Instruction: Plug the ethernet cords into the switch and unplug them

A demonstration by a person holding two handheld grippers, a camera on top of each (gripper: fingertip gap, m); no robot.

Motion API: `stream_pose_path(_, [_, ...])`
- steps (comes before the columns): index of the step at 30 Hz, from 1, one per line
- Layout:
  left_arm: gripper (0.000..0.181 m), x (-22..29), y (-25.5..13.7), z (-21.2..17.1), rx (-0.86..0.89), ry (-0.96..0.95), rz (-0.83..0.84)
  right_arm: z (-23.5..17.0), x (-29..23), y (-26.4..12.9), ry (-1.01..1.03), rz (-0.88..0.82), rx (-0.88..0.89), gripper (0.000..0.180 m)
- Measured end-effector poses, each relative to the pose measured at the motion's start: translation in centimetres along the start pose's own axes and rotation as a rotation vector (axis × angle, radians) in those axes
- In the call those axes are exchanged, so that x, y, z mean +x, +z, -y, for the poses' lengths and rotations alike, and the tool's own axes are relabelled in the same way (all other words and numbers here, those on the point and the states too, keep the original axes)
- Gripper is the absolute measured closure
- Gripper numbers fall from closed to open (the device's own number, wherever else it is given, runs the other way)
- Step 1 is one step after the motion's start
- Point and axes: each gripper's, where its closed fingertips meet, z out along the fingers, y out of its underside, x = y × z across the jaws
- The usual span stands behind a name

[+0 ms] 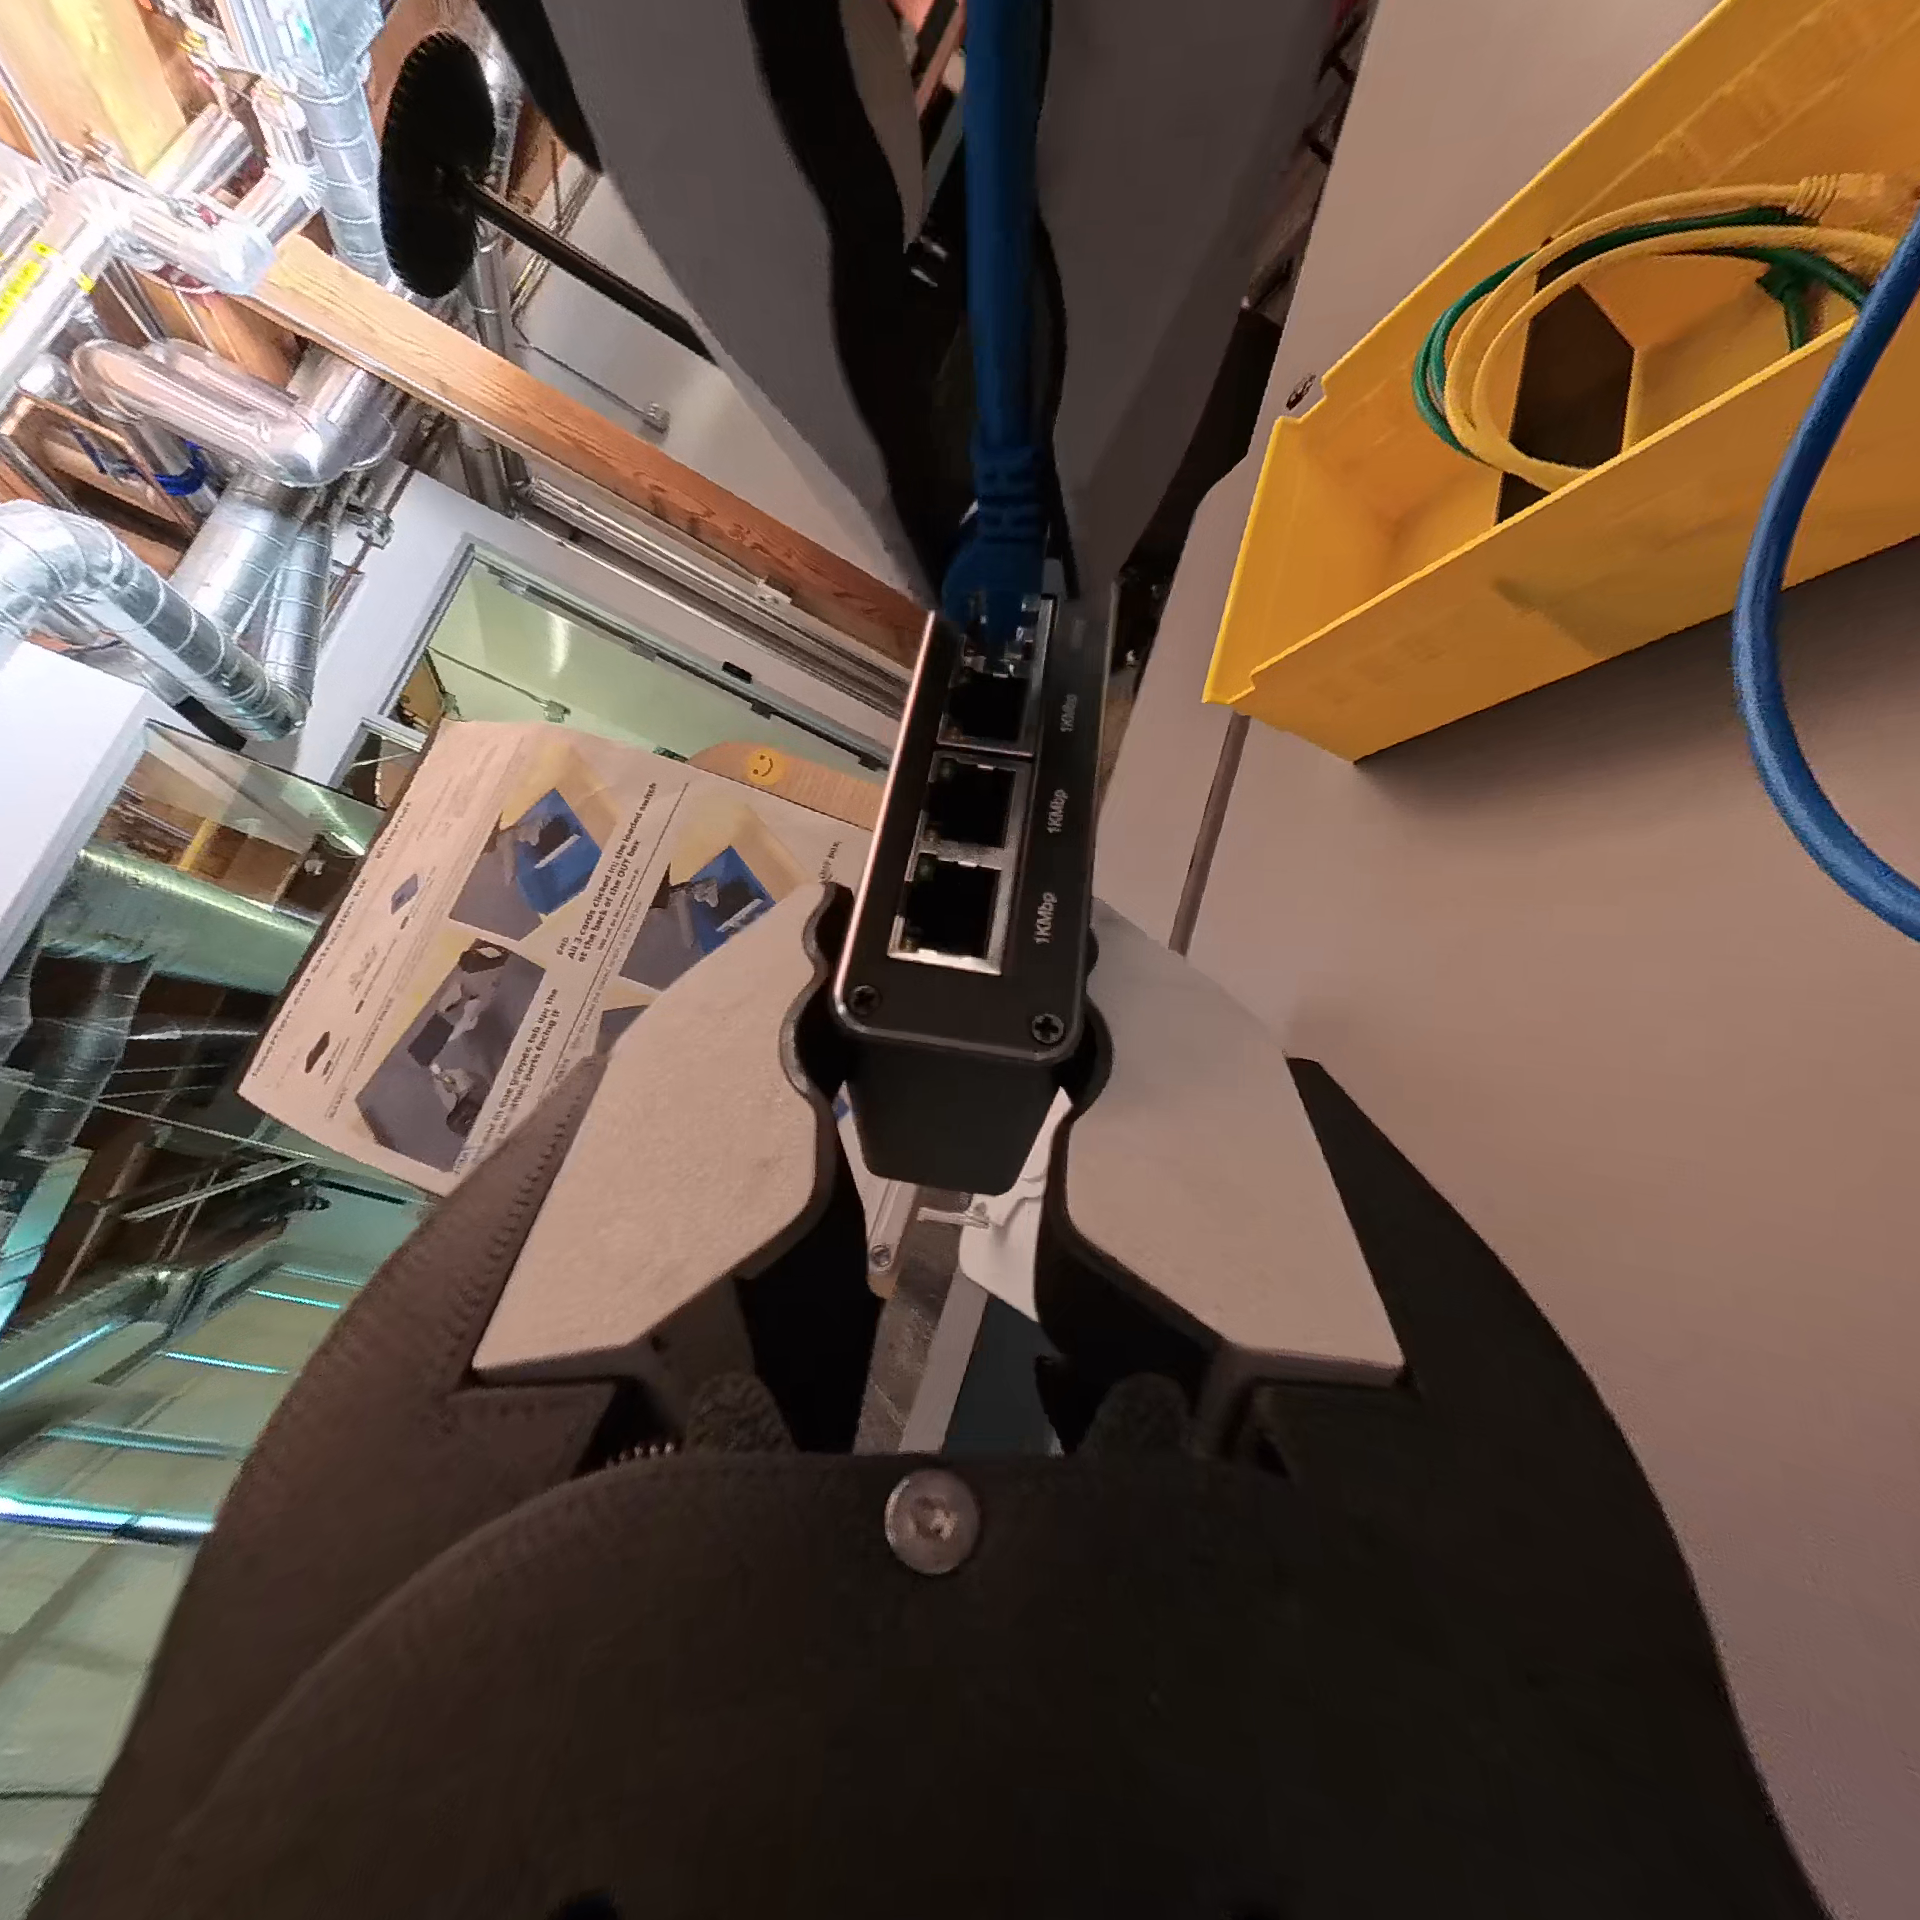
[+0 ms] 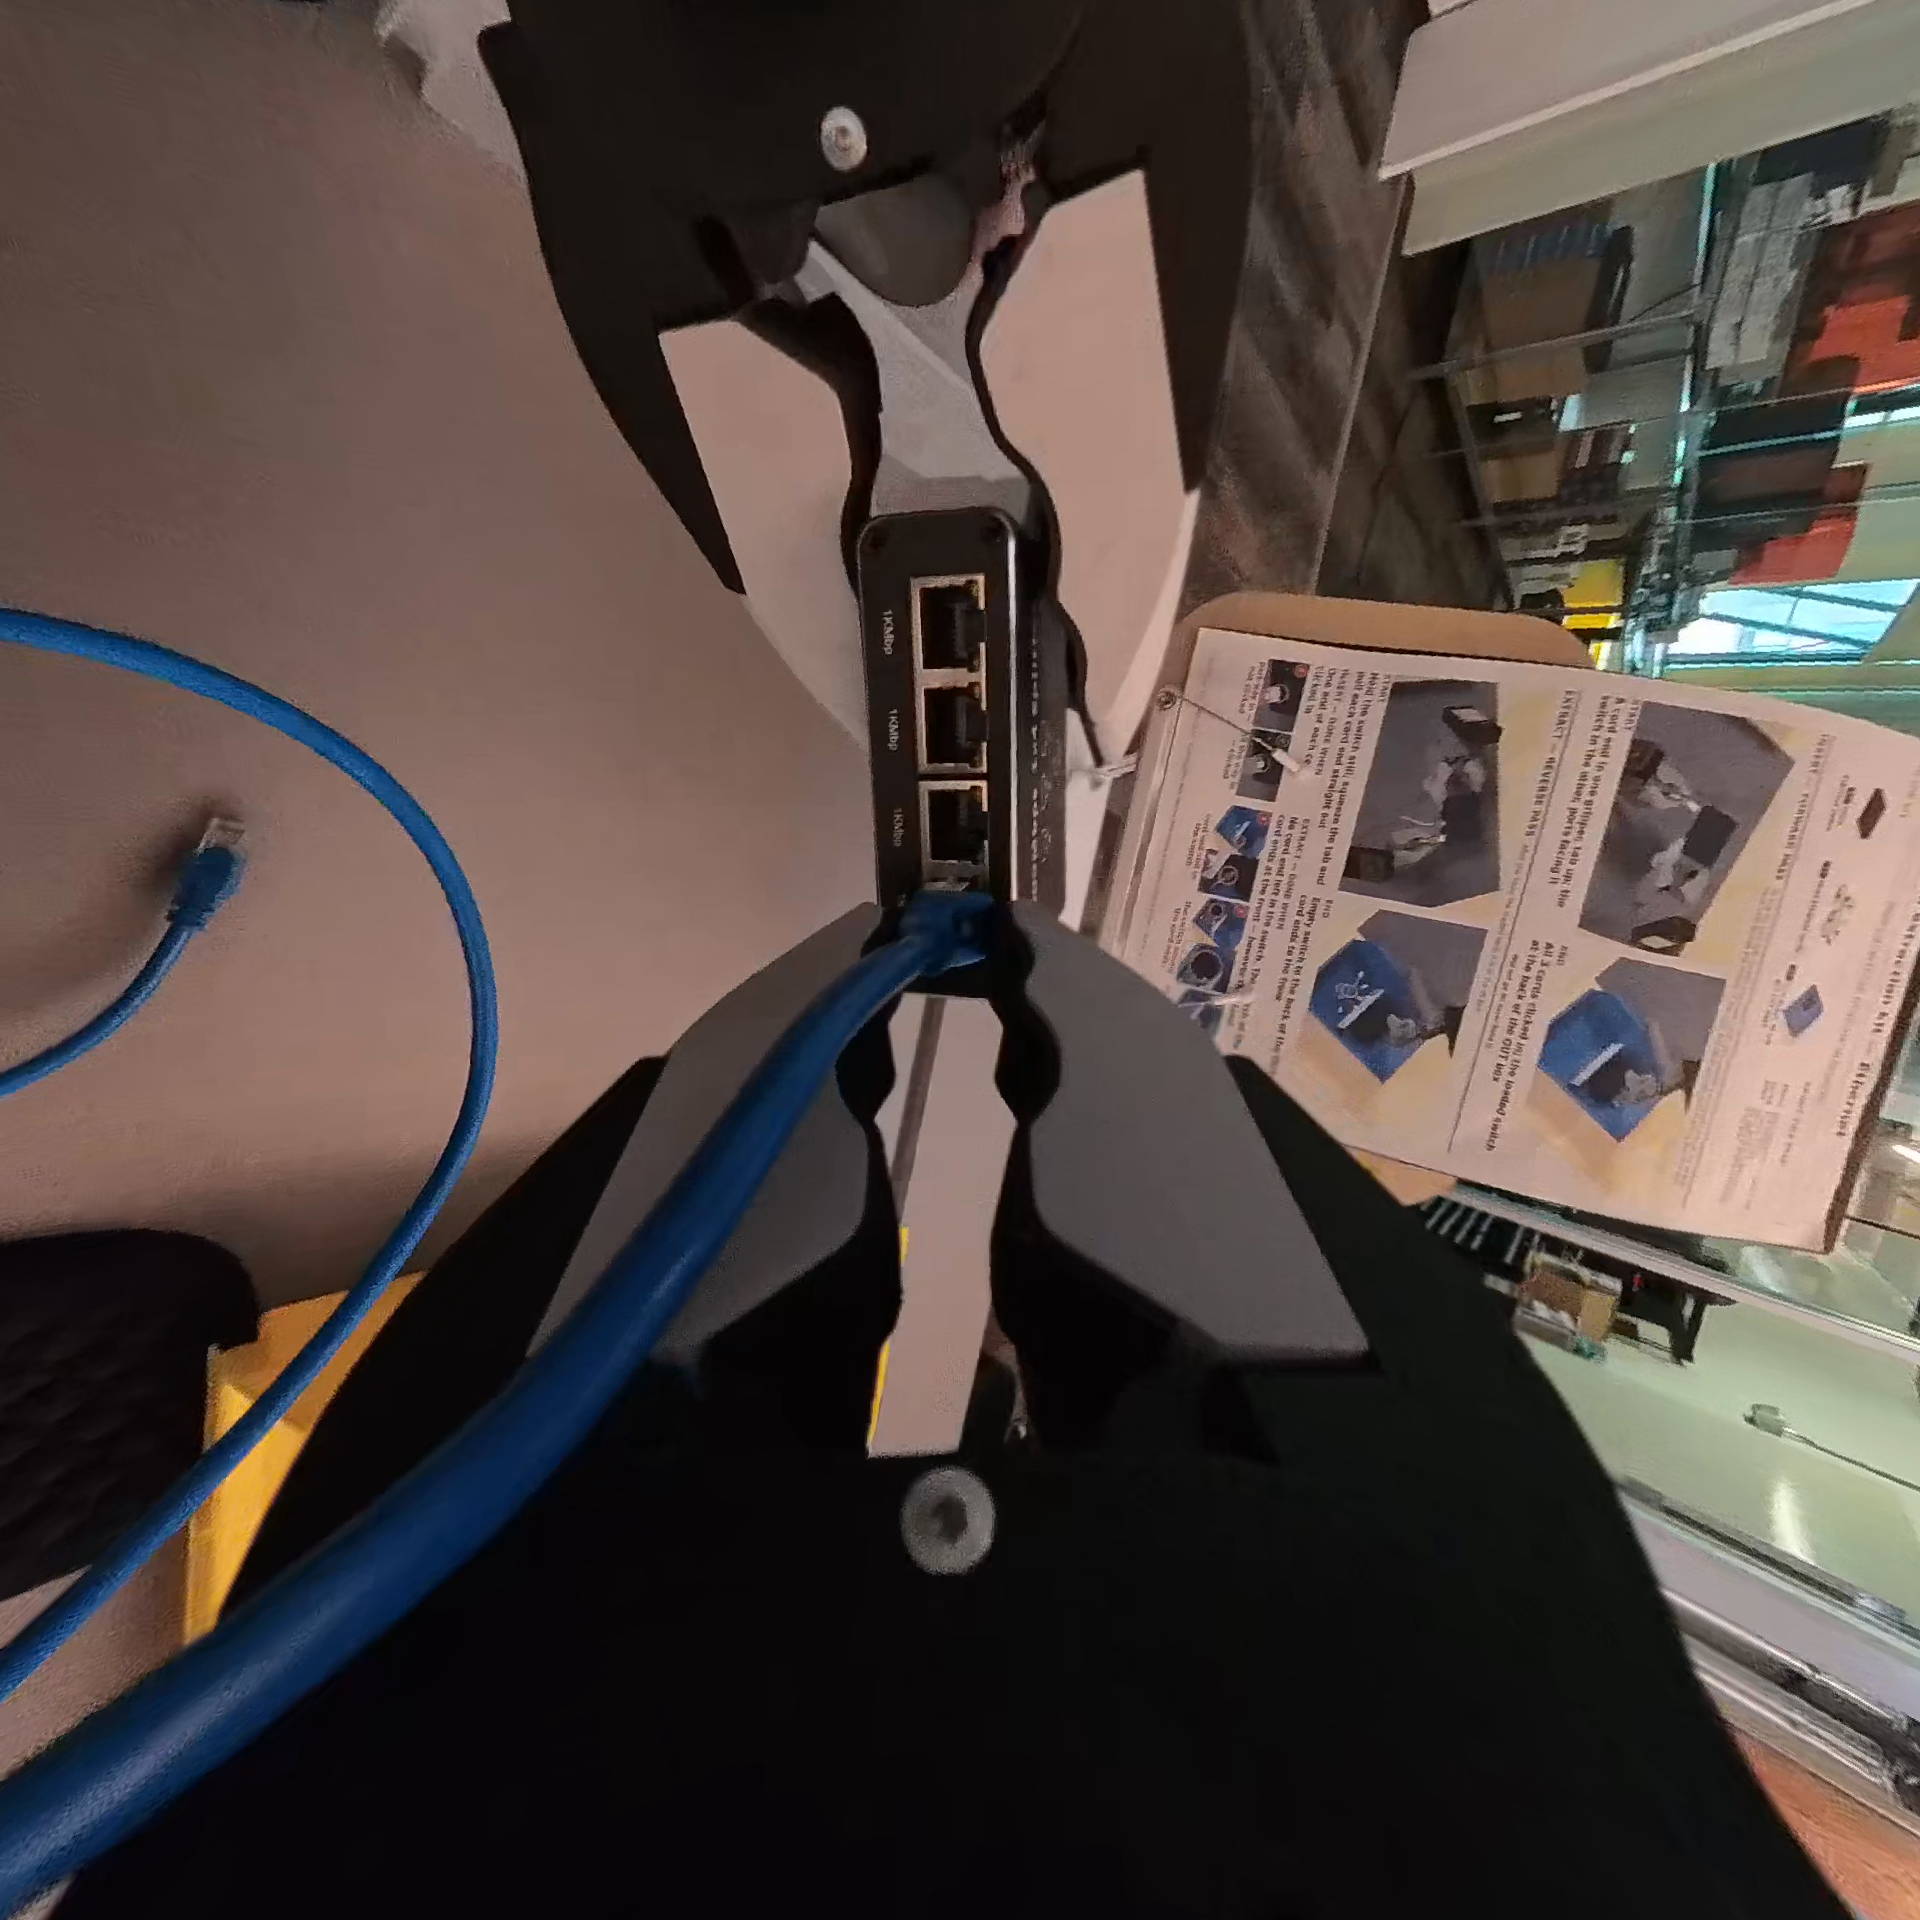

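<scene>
My left gripper (image 1: 961, 997) is shut on one end of a black ethernet switch (image 1: 971, 862) and holds it off the grey table, ports facing the camera. A blue ethernet cord (image 1: 1003, 457) has its plug at the farthest port; three nearer ports are open. In the right wrist view my right gripper (image 2: 945, 925) is shut on that blue cord's plug (image 2: 940, 925), right at the near end of the switch (image 2: 945, 717). The cord (image 2: 665, 1226) trails back over my left finger. Its other plug (image 2: 208, 873) lies loose on the table. The left gripper (image 2: 940, 436) shows beyond the switch.
A yellow bin (image 1: 1538, 488) on the table holds coiled yellow and green cords (image 1: 1496, 353). A printed instruction sheet on cardboard (image 2: 1507, 914) stands beside the switch, also in the left wrist view (image 1: 488, 935). The grey table (image 2: 416, 416) lies to the left. Spacing between my two grippers at the tips: around 5 cm.
</scene>
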Motion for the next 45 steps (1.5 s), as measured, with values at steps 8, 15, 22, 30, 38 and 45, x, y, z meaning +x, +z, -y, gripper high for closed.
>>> stream_pose_path(8, [0.143,0.5,0.2,-0.3,0.008,-0.059,-0.064,0.0,-0.4,0.2,0.098,0.119,0.025,0.164])
stream_pose_path(15, [0.144,-0.8,-1.3,-0.4,0.001,-0.058,-0.061,1.8,1.4,0.0,0.038,-0.140,0.139,0.164])
stream_pose_path(22, [0.144,-0.4,-1.2,0.0,-0.001,-0.042,-0.067,1.3,1.0,0.1,-0.002,-0.127,0.087,0.164])
stream_pose_path(30, [0.144,0.1,-0.8,-0.1,0.024,-0.052,-0.077,1.1,0.6,0.2,-0.043,-0.148,0.048,0.165])
stream_pose_path(38, [0.142,0.3,0.6,0.3,0.099,-0.051,0.024,1.0,0.4,0.3,-0.058,-0.173,0.020,0.166])
stream_pose_path(45, [0.142,-0.4,0.7,-0.7,-0.010,0.001,0.068,0.8,0.2,0.8,-0.057,-0.145,-0.031,0.165])
